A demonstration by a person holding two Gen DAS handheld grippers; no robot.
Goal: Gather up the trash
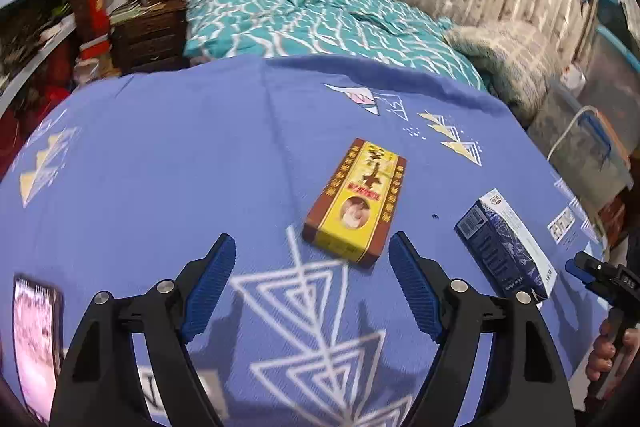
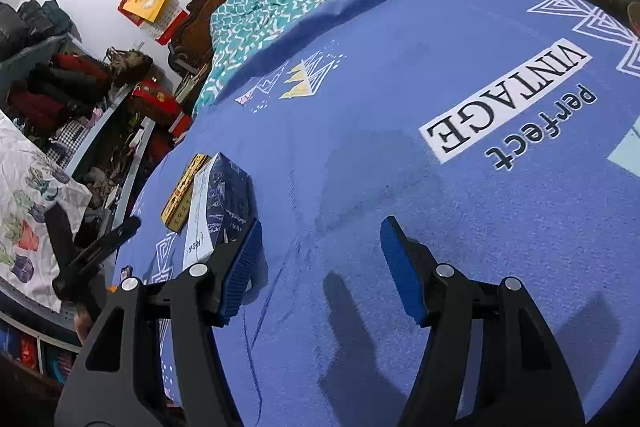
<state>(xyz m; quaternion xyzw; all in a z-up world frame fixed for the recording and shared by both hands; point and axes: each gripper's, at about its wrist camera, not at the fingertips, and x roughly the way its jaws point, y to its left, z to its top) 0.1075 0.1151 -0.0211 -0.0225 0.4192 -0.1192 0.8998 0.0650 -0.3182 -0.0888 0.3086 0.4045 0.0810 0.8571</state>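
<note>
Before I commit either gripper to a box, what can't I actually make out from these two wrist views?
- Flat yellow-and-brown cardboard box: right wrist view, mostly hidden behind the dark blue-and-white carton.
- Blue carton's near end: left wrist view, covered by the left gripper finger.
- Pink-lit flat object: left wrist view, blurred, cut by the frame edge.
- Right gripper: left wrist view, only one tip shows.

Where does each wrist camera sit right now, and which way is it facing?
Left wrist: behind the open left gripper, facing down over the blue cloth at the yellow box; a hand shows at right.
Right wrist: behind the open right gripper, over bare cloth; no hand clearly shows.
Shared: yellow box, dark blue box, bed.
</note>
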